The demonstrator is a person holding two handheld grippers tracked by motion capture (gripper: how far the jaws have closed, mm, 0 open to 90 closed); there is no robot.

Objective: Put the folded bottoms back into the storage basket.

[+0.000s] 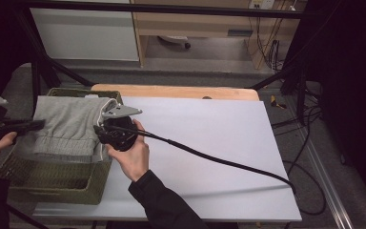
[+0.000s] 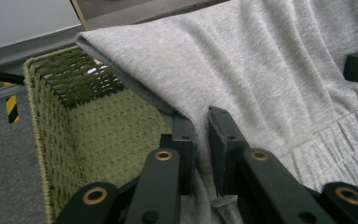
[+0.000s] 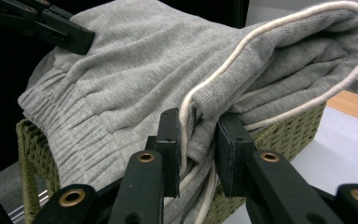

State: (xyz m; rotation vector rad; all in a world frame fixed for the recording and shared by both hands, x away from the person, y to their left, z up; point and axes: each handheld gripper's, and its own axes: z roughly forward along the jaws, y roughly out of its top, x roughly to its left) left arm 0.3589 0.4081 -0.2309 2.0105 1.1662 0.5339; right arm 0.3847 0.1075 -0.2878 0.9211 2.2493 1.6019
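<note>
- Your left claw (image 2: 201, 154) is clenched on 1 fold of the grey garment (image 2: 270, 79); the cloth is pinched between its 2 black jaws, right at the garment's edge.
- Your right claw (image 3: 198, 154) is clenched too, gripping the garment (image 3: 135, 70) where its white-piped edge bunches; fabric and piping hang down between the 2 jaws.
- In the high view your left claw (image 1: 37, 125) comes in from the left edge and your right claw (image 1: 100, 129) from the middle, 1 at each side of the garment (image 1: 66, 124), which is stretched between them.
- There is 1 garment: grey knit, with 1 ribbed band along its near edge and 1 white piped rim curling at the far right corner.
- It sits over the open top of 1 green woven basket (image 1: 57, 183), with part of the inside of the basket (image 2: 107, 135) visible beneath the cloth.
- The basket stands at the left end of the white worktop (image 1: 209, 143).
- 1 black cable (image 1: 219, 161) trails from your right claw across the worktop toward its right corner.
</note>
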